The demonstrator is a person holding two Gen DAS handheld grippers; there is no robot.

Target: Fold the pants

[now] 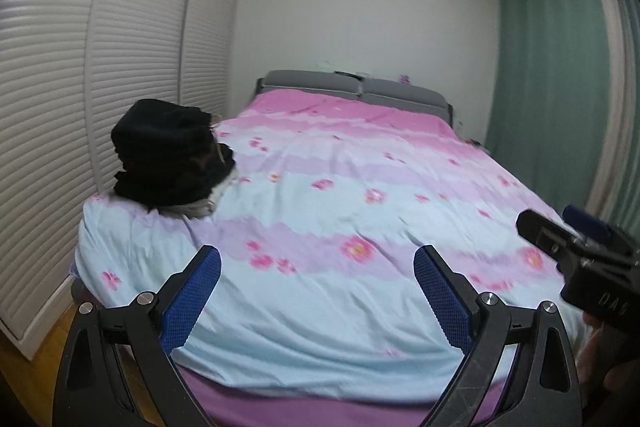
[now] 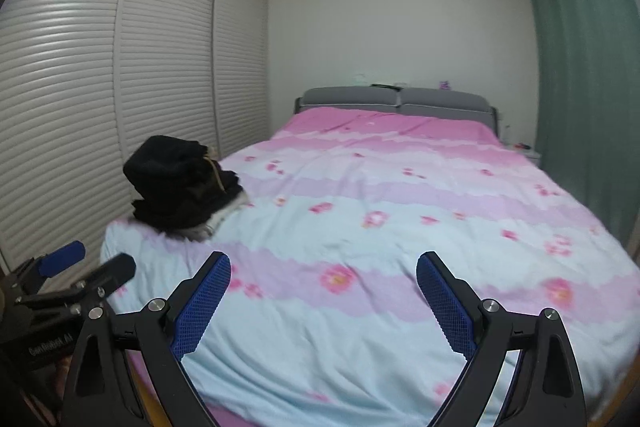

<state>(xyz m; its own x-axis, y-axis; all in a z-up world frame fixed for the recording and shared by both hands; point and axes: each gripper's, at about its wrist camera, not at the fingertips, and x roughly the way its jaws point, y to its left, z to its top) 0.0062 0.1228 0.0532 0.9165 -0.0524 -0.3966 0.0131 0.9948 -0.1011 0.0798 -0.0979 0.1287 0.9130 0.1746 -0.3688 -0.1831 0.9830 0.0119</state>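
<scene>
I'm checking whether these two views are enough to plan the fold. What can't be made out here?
- Dark clothes pile: both views show only a heap; which piece is the pants, and how many pieces, is hidden by its own folds.
- White fabric under the pile: mostly covered, kind unclear.
- Small items on the headboard: too small and far.
- Right claw in the left view: cut off by the edge.
- Bed cover: pattern blurred.
</scene>
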